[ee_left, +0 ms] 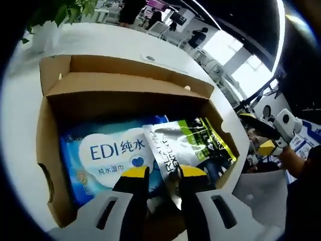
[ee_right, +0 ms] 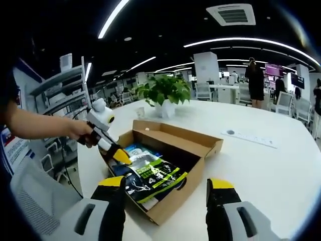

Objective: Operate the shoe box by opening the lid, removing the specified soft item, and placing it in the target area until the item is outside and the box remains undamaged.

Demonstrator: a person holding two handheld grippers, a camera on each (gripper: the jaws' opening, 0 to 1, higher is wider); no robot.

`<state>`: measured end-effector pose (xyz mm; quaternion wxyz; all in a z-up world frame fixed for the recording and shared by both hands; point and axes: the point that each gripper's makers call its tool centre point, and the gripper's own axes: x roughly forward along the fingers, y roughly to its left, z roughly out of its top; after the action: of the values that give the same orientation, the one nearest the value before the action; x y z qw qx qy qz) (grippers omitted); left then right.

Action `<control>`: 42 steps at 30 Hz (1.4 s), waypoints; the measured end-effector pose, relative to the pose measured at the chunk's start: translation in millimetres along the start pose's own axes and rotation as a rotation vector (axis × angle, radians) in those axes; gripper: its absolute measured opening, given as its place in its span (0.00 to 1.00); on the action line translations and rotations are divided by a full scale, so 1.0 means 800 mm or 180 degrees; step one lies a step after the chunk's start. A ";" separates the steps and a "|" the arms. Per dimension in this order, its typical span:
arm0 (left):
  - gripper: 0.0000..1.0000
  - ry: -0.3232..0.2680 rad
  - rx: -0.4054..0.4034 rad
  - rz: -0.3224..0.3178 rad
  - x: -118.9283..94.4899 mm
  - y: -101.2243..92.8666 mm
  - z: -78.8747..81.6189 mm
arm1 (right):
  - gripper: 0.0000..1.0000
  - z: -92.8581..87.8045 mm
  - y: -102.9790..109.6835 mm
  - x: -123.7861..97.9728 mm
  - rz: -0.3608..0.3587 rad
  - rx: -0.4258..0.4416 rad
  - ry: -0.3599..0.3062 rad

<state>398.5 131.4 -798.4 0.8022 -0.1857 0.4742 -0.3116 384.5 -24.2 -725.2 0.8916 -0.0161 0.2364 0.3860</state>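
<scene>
Left gripper view: left tongs (ee_left: pixel 164 173) are down inside the open shoe box (ee_left: pixel 45 145), jaws apart around the silver corner of a green-black pouch (ee_left: pixel 193 145), next to a blue wipes pack (ee_left: pixel 108 153). Right tongs (ee_right: pixel 165 188) hang wide open, empty, above the white table (ee_right: pixel 261 165).

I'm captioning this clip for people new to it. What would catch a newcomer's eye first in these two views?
The open cardboard shoe box on the white table, lid folded back, holds a blue wet-wipes pack beside a silver-green foil pouch. The left gripper reaches into the box, its jaws on either side of the pouch's edge. A potted plant stands behind the box.
</scene>
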 end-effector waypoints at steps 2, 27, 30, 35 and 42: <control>0.18 -0.0022 -0.0048 -0.0058 0.001 -0.001 0.001 | 0.63 -0.001 0.001 0.001 0.0004 0.0007 0.0002; 0.00 -0.0121 0.0274 0.0047 -0.014 -0.004 0.004 | 0.54 -0.009 0.026 0.025 0.0176 0.0052 0.0126; 0.00 -0.0133 0.0288 0.0116 -0.020 0.003 0.006 | 0.52 -0.010 0.032 0.033 0.0233 0.0095 0.0169; 0.00 -0.0138 0.0291 0.0193 -0.025 0.012 0.006 | 0.47 -0.013 0.039 0.043 0.0301 0.0119 0.0226; 0.00 -0.0142 0.0328 0.0278 -0.030 0.022 0.007 | 0.44 -0.018 0.049 0.059 0.0390 0.0171 0.0342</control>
<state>400.5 160.4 -790.9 0.8340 -0.1302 0.4471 -0.2960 379.3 32.2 -752.0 0.8524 0.0017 0.2947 0.4319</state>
